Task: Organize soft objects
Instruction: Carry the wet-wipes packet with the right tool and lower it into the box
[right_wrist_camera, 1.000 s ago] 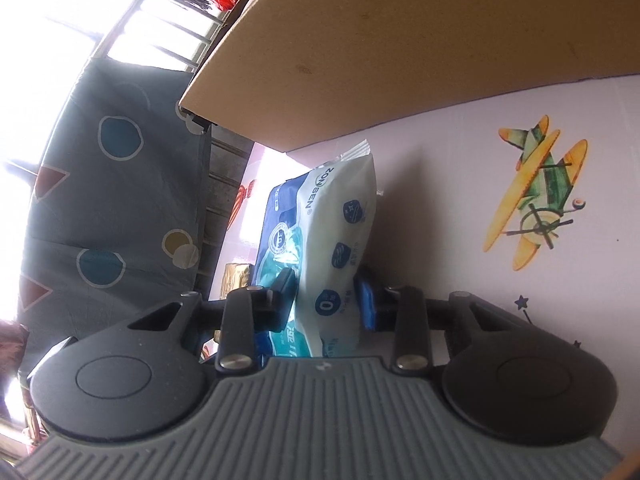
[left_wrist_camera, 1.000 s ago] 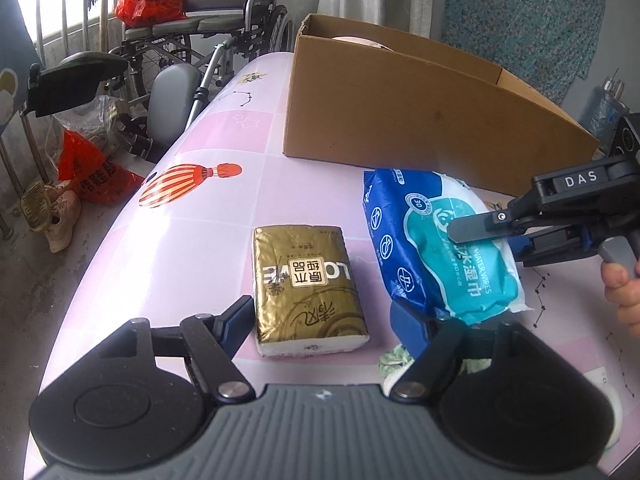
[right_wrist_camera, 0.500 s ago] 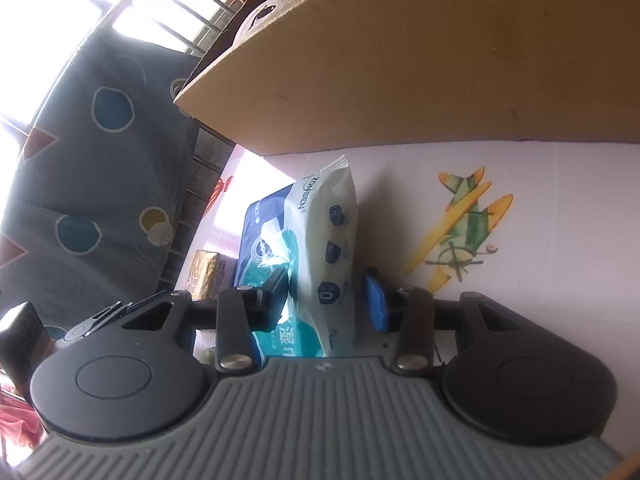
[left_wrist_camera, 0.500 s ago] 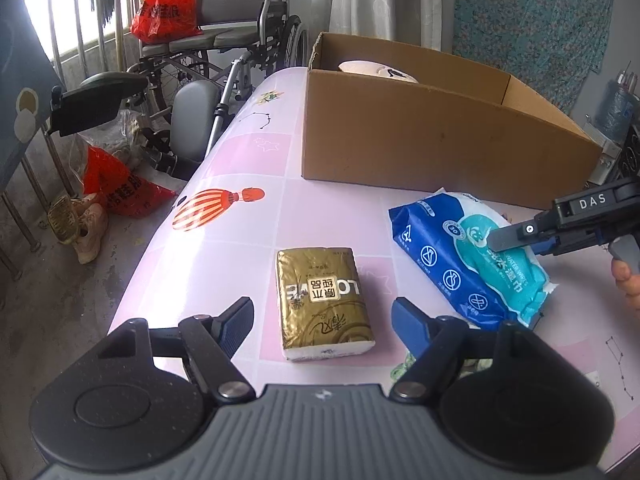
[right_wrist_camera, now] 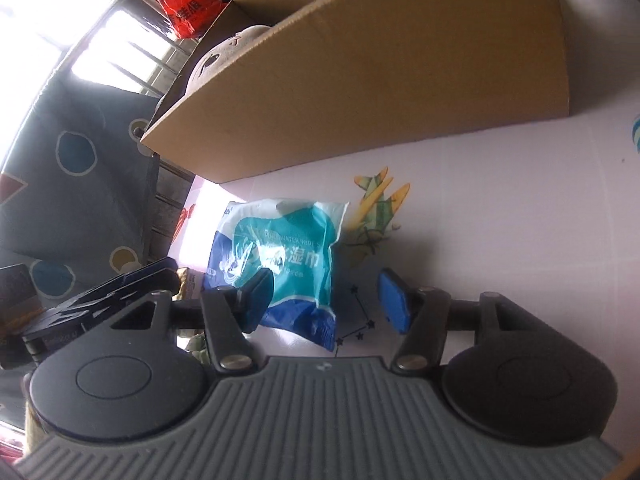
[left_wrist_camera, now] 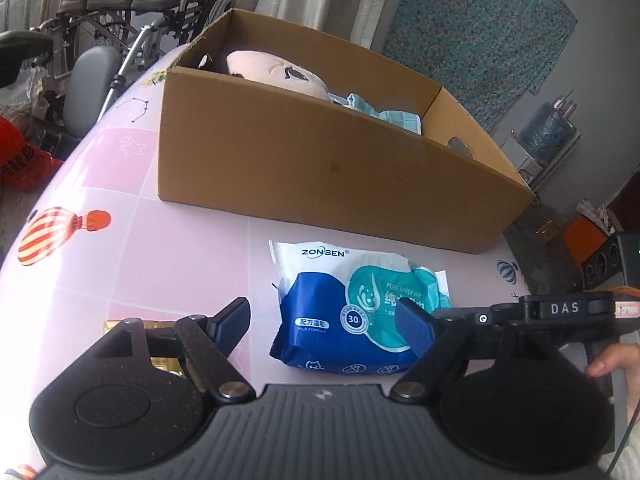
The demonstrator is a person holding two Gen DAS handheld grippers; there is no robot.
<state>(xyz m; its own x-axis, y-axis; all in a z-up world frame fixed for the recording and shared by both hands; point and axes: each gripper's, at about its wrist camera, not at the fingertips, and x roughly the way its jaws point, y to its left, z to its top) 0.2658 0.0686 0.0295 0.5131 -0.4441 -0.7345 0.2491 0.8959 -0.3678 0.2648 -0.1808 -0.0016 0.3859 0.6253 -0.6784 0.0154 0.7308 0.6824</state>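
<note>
The wipes pack (left_wrist_camera: 356, 312) is seen flat on the pink table (left_wrist_camera: 168, 240), centre frame, just below the cardboard box (left_wrist_camera: 320, 176). The right gripper (right_wrist_camera: 326, 300) is opening with nothing pressed; the left gripper (left_wrist_camera: 324, 326) is held wide and empty.

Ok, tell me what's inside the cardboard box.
Inside the cardboard box a beige plush toy with a stitched face shows above the rim, beside a light blue cloth. The front wall hides everything lower down.
</note>
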